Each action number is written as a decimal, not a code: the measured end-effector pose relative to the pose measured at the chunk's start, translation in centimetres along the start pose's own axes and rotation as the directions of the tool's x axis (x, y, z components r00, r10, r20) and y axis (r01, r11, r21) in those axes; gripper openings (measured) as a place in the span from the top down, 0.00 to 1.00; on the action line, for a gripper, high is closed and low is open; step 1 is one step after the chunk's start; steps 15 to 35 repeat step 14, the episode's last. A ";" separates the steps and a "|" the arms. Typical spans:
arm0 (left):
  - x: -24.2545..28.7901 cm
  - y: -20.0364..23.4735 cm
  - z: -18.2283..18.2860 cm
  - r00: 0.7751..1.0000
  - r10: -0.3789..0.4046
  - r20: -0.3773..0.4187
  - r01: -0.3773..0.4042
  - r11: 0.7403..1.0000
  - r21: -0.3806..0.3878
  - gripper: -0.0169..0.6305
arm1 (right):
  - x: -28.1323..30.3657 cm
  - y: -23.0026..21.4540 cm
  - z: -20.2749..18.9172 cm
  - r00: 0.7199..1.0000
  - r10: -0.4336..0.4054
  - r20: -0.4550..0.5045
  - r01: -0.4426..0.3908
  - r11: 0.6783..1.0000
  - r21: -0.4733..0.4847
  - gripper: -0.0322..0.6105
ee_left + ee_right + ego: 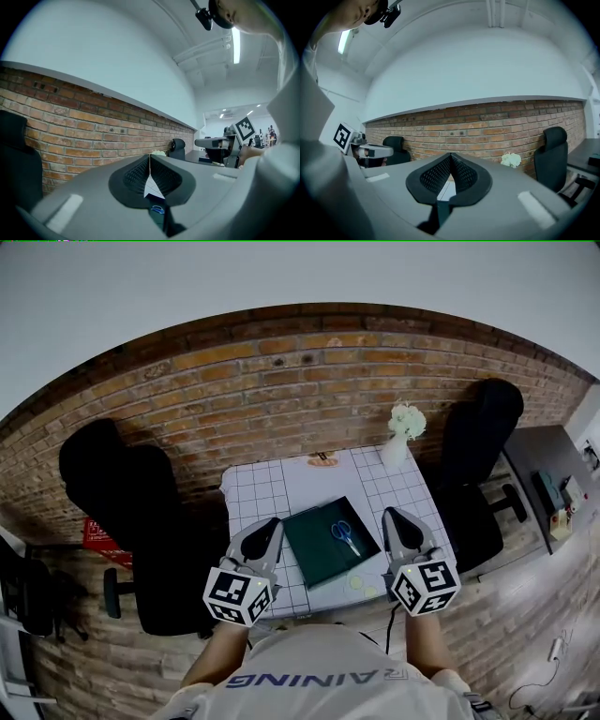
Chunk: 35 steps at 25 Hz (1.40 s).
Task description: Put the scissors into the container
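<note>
Blue-handled scissors [345,535] lie inside the flat dark green container [319,554] in the middle of the white checked table [394,486]. My left gripper [273,522] hovers at the container's left edge, its jaws together and empty. On the container's right side my right gripper [389,513] is likewise shut and empty. In the left gripper view the jaws [150,159] meet at a point, and the scissors [158,209] show through the gap below them. In the right gripper view the right gripper [450,157] has its jaws pressed together, with nothing between them.
A white vase of flowers [405,432] stands at the table's back right corner. A small flat object [322,460] lies at the back edge. Black office chairs [122,484] [483,427] flank the table. A brick wall [281,381] runs behind, and a grey desk [548,479] stands at right.
</note>
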<state>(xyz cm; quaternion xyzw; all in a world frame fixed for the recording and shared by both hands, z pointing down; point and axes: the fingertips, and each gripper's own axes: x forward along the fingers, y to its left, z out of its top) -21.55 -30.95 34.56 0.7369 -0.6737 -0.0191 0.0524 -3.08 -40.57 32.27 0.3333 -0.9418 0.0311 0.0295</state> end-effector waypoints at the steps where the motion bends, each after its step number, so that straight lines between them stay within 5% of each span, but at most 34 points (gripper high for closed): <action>1: 0.0 -0.1 0.0 1.000 0.000 -0.001 0.000 1.000 -0.002 0.98 | 0.0 0.0 0.0 1.000 0.001 0.003 -0.001 1.000 0.002 0.93; 35: -0.2 -0.4 -0.6 1.000 0.004 -0.016 -0.005 1.000 -0.009 0.98 | 0.6 0.8 -0.4 0.999 0.037 -0.008 -0.037 0.999 0.007 0.93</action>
